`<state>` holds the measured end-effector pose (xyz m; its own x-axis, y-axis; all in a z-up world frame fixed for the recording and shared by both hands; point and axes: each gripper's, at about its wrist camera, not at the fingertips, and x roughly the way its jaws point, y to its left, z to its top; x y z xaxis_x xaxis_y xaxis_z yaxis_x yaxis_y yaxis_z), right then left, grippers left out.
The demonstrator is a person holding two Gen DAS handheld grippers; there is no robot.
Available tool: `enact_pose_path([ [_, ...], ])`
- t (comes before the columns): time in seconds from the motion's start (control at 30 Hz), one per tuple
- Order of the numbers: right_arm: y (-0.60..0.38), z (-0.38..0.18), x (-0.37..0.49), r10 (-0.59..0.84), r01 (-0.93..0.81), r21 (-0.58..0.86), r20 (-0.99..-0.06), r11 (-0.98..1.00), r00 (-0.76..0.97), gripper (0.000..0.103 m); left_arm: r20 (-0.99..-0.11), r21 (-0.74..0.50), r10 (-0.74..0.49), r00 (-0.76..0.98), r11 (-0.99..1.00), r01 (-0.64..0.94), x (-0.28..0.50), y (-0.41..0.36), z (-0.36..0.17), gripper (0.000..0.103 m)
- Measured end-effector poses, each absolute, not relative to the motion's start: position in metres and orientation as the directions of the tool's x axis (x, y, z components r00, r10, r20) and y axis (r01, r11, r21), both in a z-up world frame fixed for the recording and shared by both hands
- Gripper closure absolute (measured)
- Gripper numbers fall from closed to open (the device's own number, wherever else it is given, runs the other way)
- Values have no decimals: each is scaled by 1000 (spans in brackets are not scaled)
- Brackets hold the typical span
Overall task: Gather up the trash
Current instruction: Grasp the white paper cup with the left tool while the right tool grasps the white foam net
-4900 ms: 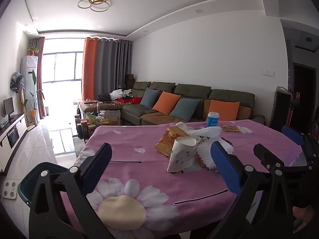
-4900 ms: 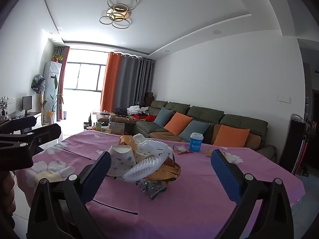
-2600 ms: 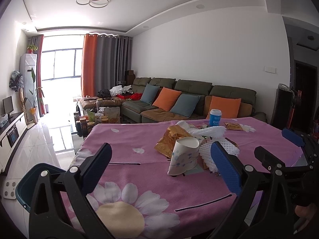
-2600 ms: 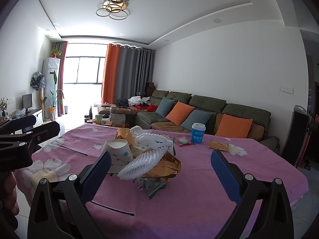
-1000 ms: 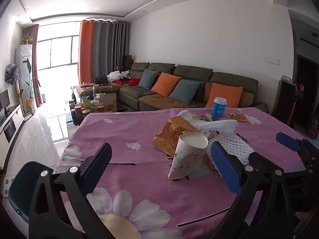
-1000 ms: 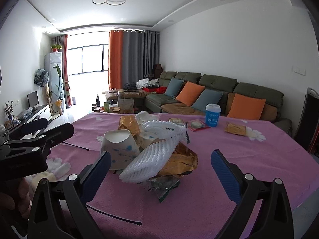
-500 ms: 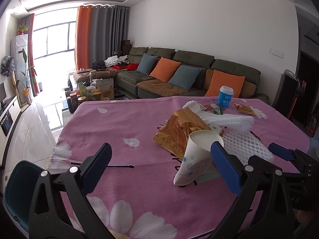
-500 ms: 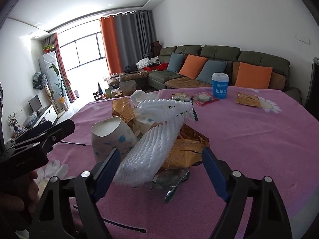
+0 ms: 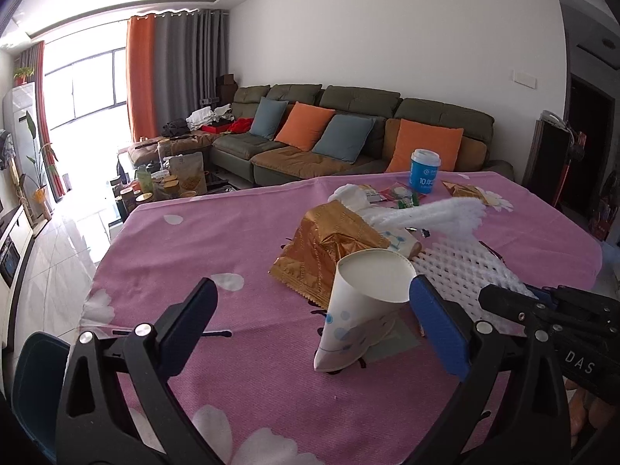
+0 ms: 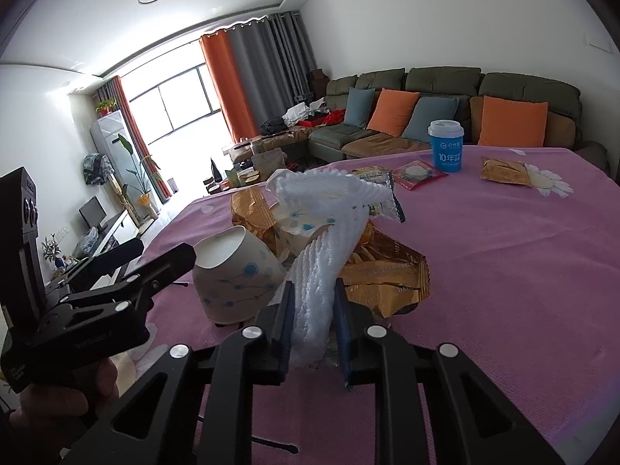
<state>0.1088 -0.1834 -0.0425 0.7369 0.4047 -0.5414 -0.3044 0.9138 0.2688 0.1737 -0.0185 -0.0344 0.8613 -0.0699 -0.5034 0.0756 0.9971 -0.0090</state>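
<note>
A pile of trash lies mid-table on the pink flowered cloth (image 9: 201, 240). My right gripper (image 10: 313, 323) is shut on the near end of a white foam net (image 10: 323, 263), which also shows in the left wrist view (image 9: 461, 267). A tipped white paper cup with blue dots (image 9: 360, 310) leans beside it, also seen in the right wrist view (image 10: 236, 279). My left gripper (image 9: 310, 321) is open, with the cup just inside its right finger. Gold wrappers (image 9: 329, 244) (image 10: 387, 275) lie in the pile.
A blue lidded cup (image 10: 445, 147), a red snack packet (image 10: 416, 173) and a gold packet (image 10: 503, 170) lie at the table's far side. A dark teal bin (image 9: 35, 379) stands by the table's left edge. A sofa (image 9: 348, 135) is beyond.
Both grippers came forward and down toward the pile. My right gripper went from wide open to shut on the white foam net. The left stayed open, now close to the cup.
</note>
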Motion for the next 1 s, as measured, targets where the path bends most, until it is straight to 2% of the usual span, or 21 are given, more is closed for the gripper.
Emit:
enact_pose_path([
  [0.23, -193, -36, 103, 445, -328, 305, -522, 894, 728, 93, -521, 34, -73, 850, 994, 106, 184, -38, -39, 5],
  [0.43, -203, -31, 97, 460, -333, 324, -514, 885, 723, 93, -565, 25, -106, 819, 989, 146, 198, -46, -48, 7],
  [0.6, -212, -30, 93, 456, -323, 330, -514, 887, 727, 93, -601, 17, -162, 782, 977, 214, 209, -54, -58, 20],
  [0.8, -211, -31, 93, 478, -342, 338, -528, 877, 702, 93, -640, -28, -198, 743, 972, 235, 220, -50, -71, 44],
  [1.0, -212, -30, 91, 502, -357, 356, -534, 863, 680, 93, -634, -43, -215, 742, 969, 244, 214, -44, -76, 68],
])
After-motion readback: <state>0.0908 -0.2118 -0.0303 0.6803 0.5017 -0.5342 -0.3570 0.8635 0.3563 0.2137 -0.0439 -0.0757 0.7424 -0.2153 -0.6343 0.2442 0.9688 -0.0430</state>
